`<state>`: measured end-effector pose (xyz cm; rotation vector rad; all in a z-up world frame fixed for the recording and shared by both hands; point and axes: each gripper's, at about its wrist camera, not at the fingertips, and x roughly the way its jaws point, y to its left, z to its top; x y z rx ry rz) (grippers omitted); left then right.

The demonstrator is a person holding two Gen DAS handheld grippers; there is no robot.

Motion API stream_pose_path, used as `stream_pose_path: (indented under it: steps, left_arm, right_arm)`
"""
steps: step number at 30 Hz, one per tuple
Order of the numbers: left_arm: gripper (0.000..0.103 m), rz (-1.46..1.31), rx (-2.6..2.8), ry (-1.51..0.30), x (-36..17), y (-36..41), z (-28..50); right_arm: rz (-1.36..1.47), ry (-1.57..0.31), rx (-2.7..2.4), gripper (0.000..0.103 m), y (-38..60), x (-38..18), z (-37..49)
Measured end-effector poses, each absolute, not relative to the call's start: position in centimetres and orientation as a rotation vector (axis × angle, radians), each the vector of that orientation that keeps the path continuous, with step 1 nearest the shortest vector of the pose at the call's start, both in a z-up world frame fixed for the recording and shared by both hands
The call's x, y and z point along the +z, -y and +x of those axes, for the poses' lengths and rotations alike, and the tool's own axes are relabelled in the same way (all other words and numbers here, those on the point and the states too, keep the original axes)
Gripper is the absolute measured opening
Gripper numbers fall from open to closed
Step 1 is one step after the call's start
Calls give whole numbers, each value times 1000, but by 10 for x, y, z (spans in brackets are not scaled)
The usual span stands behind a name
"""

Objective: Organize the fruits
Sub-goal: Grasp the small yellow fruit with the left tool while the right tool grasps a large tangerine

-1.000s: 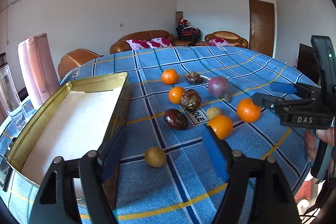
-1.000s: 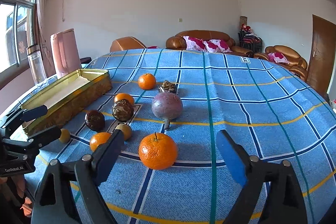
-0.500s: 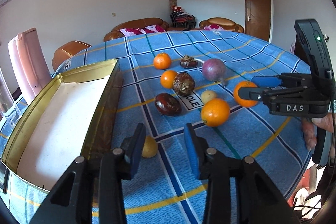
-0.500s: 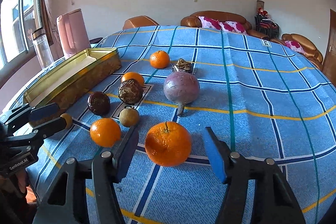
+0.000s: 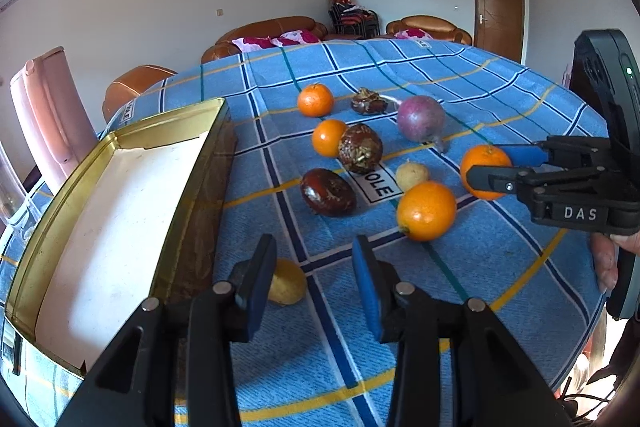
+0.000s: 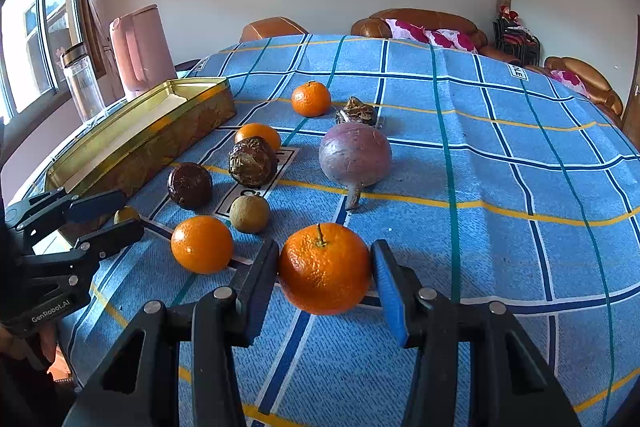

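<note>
Several fruits lie on the blue checked tablecloth (image 5: 500, 91) beside an open gold tin (image 5: 116, 195). My left gripper (image 5: 314, 285) is open; a small yellow fruit (image 5: 286, 287) sits by its left finger, partly hidden. My right gripper (image 6: 326, 277) is open with its fingers on both sides of a large orange (image 6: 325, 268), which rests on the cloth; the left finger is at its skin. The same orange (image 5: 484, 163) shows between those fingers in the left wrist view. Nearby lie another orange (image 6: 202, 244), a purple round fruit (image 6: 355, 157) and dark brown fruits (image 6: 252, 161).
The gold tin (image 6: 132, 131) holds only a white liner. A pink jug (image 6: 140, 47) and a clear bottle (image 6: 82, 83) stand behind it at the table edge. Sofas (image 6: 420, 23) stand beyond the table. My left gripper (image 6: 104, 223) shows at the right wrist view's left.
Both grippers have narrowed and moved forward. The right one has come around the large orange. The left one has come down next to the small yellow fruit.
</note>
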<state>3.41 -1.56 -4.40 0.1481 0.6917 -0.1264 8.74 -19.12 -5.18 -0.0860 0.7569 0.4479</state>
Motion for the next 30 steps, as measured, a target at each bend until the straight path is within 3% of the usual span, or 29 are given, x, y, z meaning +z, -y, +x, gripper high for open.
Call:
stream_pose_path:
  steps: [10,19,21,25,27,30]
  left_arm:
    - [45,138,-131,-719,-48,12,37]
    - [26,136,-124,-693,-47,6,32]
    - [28,167,-110,-692,-49,9,32]
    - [51,183,-102,-728,-55,9,36]
    - [51,159,-123,-758,-56,5,39]
    - [34,104,-140,-779,-59,-4,42]
  right_arm:
    - [-81,-786,489,50,189,-55,90]
    - [-61,-731,498,49,194,-50,81]
    - [-63,-727,500,49,193,-50,81]
    - [-58,-713,507,49,194,-49,80]
    - [-57,-709,509,49,194,-49,80]
    - [-56,-707,512,49,194,-49,79]
